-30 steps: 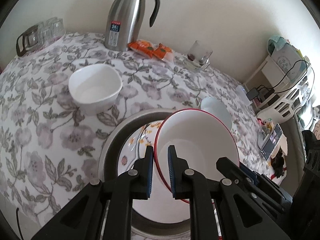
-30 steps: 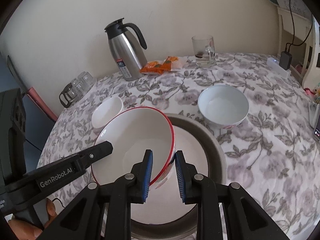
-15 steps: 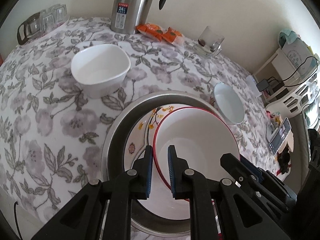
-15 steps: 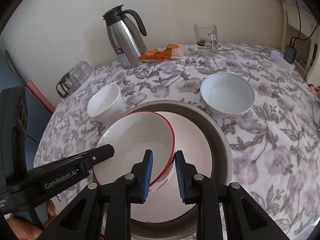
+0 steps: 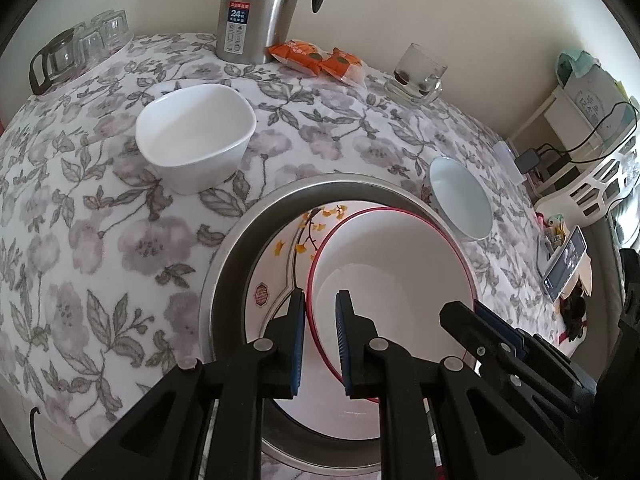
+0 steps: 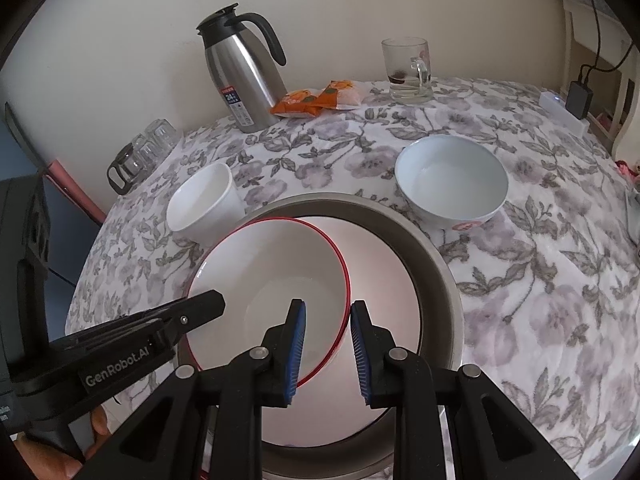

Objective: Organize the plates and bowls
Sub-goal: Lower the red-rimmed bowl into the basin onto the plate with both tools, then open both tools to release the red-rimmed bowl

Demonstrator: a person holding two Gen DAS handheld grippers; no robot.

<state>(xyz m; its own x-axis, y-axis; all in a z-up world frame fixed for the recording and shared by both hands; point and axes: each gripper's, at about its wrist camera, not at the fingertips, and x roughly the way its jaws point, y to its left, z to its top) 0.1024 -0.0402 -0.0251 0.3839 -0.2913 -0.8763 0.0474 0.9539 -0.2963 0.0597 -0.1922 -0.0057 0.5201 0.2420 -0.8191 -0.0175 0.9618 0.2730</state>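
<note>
- Two hand-held tongs carry one red-rimmed white bowl (image 5: 394, 280) between them; the left tongs (image 5: 320, 340) are pinched almost fully closed on its left rim; the right tongs (image 6: 327, 350) are closed a little wider on its right rim.
- Over the last second the bowl has come down from well above the surface (image 5: 100, 208) to sit low inside a wide steel basin (image 5: 224, 288); a yellow-leaf patterned plate (image 5: 288, 264) lies under it in the basin.
- Whether the bowl touches the plate yet cannot be told.
- Judgement: the stacking step is nearly finished; letting go of both rims comes next.
- Two bowls wait outside the basin: a squarish white bowl (image 5: 196, 136) just beyond it on the left; a round pale bowl (image 6: 452, 180) on the right.
- At the back stand a steel thermos jug (image 6: 244, 72), orange snack packets (image 6: 316, 98) and a glass mug (image 6: 406, 70).
</note>
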